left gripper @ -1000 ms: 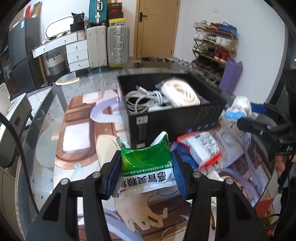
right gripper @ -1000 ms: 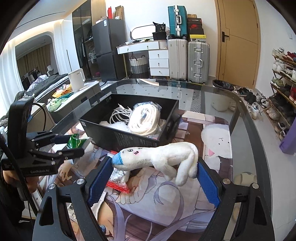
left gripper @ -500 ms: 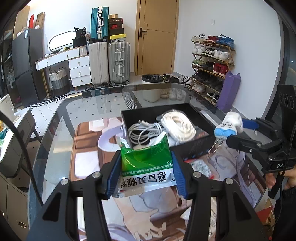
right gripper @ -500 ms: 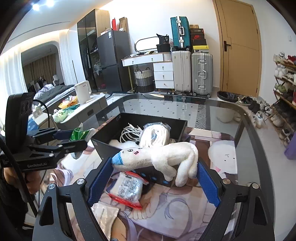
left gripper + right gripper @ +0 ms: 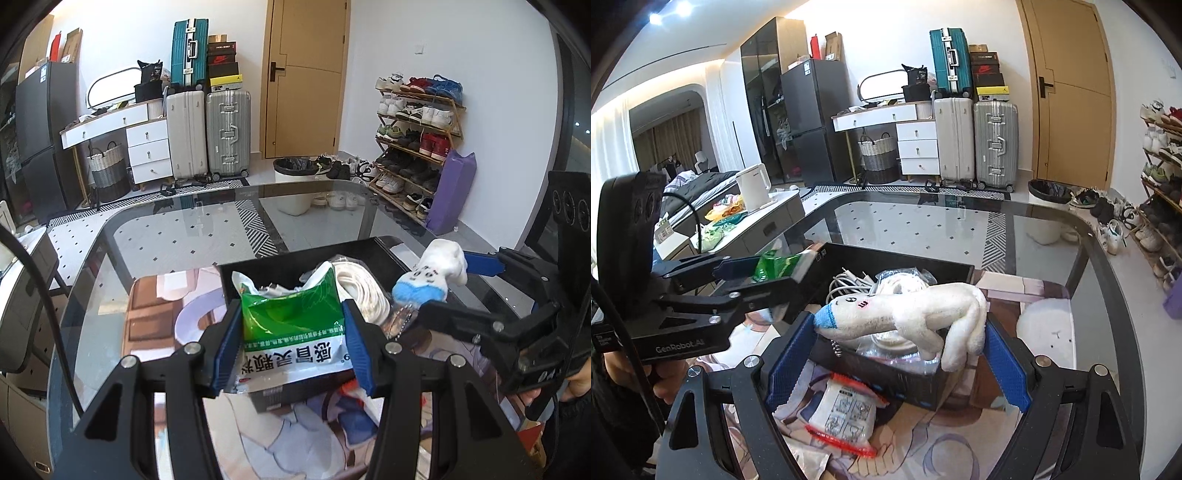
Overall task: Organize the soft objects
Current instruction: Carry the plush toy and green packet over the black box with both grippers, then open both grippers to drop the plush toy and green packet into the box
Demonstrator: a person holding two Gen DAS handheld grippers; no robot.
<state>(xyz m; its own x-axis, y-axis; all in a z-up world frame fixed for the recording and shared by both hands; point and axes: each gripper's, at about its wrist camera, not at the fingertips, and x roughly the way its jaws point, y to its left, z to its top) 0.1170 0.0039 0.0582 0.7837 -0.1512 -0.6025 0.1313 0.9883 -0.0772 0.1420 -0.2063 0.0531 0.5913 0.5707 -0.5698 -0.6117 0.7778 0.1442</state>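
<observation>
My left gripper (image 5: 291,345) is shut on a green and white packet (image 5: 293,332) and holds it in the air over the near edge of the black box (image 5: 373,251). My right gripper (image 5: 897,354) is shut on a white plush toy (image 5: 908,312) with a blue nose, held above the box's near wall (image 5: 905,376). The box holds white cables (image 5: 849,284) and a bagged white cord coil (image 5: 360,291). The plush also shows in the left wrist view (image 5: 430,275), and the packet in the right wrist view (image 5: 775,264).
The box stands on a printed mat (image 5: 960,435) on a glass table (image 5: 923,221). A red-edged clear packet (image 5: 842,417) lies on the mat in front of the box. Suitcases (image 5: 207,133), drawers and a shoe rack (image 5: 417,140) stand beyond the table.
Both grippers have risen and moved forward with their loads, from in front of the box to above its near edge. Neither has let go.
</observation>
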